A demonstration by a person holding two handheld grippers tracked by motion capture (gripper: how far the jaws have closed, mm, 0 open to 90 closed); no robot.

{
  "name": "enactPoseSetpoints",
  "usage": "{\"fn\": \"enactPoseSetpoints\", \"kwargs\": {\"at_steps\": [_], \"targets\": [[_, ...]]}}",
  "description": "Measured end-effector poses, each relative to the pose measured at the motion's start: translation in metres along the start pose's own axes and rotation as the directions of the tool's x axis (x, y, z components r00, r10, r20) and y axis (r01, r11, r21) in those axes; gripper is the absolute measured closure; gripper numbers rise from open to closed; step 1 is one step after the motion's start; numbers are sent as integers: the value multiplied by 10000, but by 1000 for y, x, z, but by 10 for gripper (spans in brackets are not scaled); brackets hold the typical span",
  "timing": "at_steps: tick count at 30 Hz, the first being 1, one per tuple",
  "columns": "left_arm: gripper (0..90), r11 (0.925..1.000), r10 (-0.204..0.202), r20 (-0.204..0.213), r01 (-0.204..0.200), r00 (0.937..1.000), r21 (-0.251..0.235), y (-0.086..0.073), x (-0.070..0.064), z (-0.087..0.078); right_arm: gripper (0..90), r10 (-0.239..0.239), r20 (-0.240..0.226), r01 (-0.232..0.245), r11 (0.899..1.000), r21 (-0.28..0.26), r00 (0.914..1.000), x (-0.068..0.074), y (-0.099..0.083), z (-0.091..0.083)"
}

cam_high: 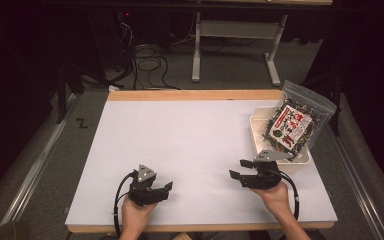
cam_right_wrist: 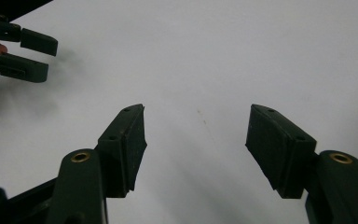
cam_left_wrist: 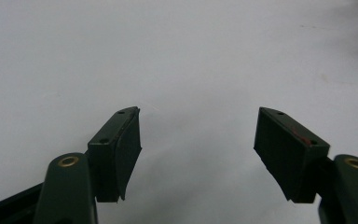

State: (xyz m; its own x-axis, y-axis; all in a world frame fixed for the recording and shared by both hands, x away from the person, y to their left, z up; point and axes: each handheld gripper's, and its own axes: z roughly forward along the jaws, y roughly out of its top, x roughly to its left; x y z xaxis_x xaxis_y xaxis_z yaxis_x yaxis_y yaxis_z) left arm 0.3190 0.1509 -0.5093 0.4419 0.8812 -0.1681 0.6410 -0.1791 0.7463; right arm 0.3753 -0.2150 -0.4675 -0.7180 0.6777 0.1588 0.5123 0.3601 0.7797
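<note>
Both grippers rest low over a white board (cam_high: pixel 190 140), each held in a hand near the front edge. My left gripper (cam_high: pixel 166 190) points right with its jaws spread and nothing between them; in its own view the left gripper (cam_left_wrist: pixel 198 126) frames bare white board. My right gripper (cam_high: pixel 237 168) points left, open and empty, and in its own view the right gripper (cam_right_wrist: pixel 198 123) also frames bare board. The left gripper's open jaws (cam_right_wrist: pixel 23 51) show at the upper left of the right gripper view. A clear snack bag (cam_high: pixel 295 122) with a red and white label leans in a white tub (cam_high: pixel 300 159) just behind the right hand.
The board has a wooden strip (cam_high: pixel 195 95) along its far edge. Grey carpeted surface surrounds it, with metal rails (cam_high: pixel 35 165) at both sides. Behind, on the floor, lie black cables (cam_high: pixel 147 65) and a desk frame's legs (cam_high: pixel 196 60).
</note>
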Motion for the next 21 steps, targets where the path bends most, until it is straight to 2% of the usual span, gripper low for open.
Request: {"fn": "enactPoseSetpoints", "kwargs": {"at_steps": [6,13,17,21], "targets": [[321,10000,13,25,-13,10000,27,0,0,0,378,-321,285,311,9990,336,9991,0,-4,4],[321,10000,-18,-17,18,10000,3,0,0,0,377,-262,389,246,9989,408,9989,-2,-7,4],[320,10000,20,-4,-20,10000,37,0,0,1,376,-405,511,381,9981,474,9979,-2,-9,4],[321,10000,-9,-3,9,10000,19,0,0,0,376,-303,561,280,9988,413,9980,-5,-13,4]]}}
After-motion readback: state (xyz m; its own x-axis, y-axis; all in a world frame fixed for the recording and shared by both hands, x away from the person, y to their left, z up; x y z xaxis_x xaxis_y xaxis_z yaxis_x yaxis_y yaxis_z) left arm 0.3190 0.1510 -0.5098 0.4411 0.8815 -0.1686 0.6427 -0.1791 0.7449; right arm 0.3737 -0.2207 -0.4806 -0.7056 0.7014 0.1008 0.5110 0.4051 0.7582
